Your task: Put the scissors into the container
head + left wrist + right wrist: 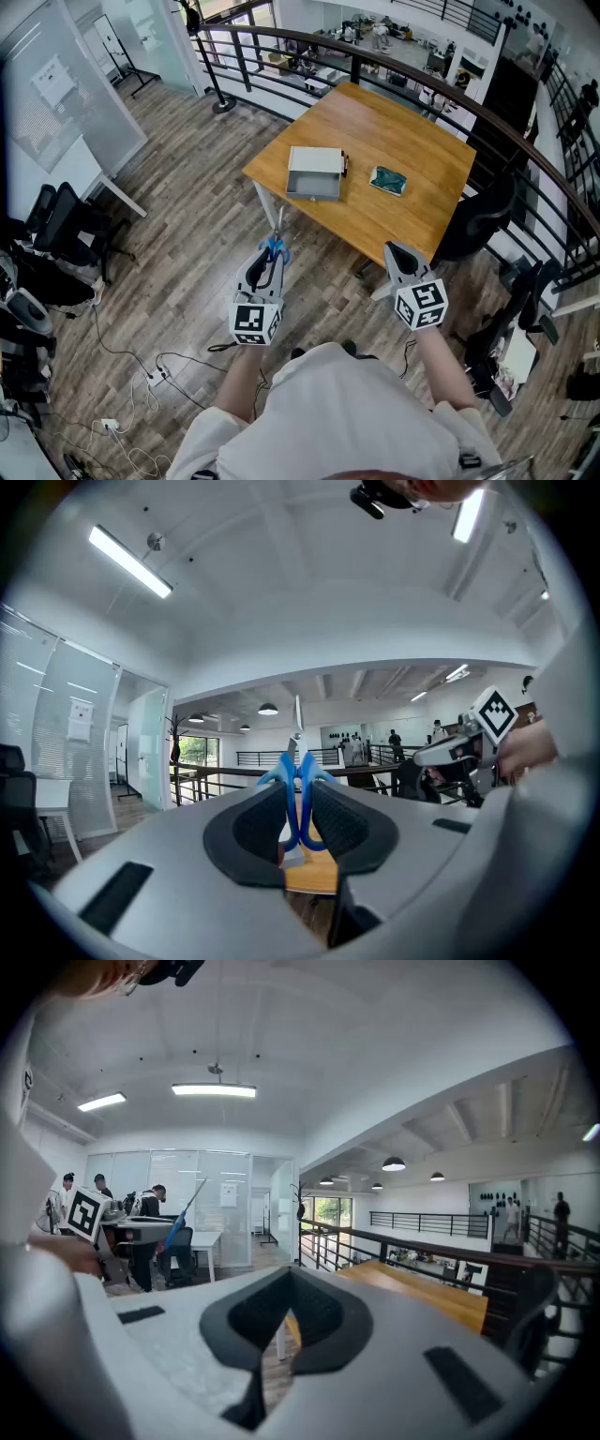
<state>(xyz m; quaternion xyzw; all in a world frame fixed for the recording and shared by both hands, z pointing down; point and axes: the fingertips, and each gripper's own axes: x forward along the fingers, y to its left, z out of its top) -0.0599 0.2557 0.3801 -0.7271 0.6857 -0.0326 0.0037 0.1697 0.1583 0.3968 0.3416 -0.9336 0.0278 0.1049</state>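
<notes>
My left gripper (pixel 270 255) is shut on the blue handles of the scissors (pixel 274 247), held over the floor short of the table's near corner. In the left gripper view the blue handles (pixel 298 794) sit clamped between the dark pads (pixel 342 825), with the steel blades (pixel 297 719) pointing up and away. The container (pixel 314 174), an open grey-white box, rests on the wooden table (pixel 412 141) ahead. My right gripper (pixel 398 251) is shut and empty, level with the left one; its own view shows the closed gripper (pixel 291 1309) with nothing between the pads.
A teal cloth (pixel 388 180) lies on the table right of the container. A black railing (pixel 281 42) runs behind the table. A dark office chair (pixel 483 220) stands at the table's right, more chairs (pixel 66 225) at the left, cables (pixel 150 375) on the floor.
</notes>
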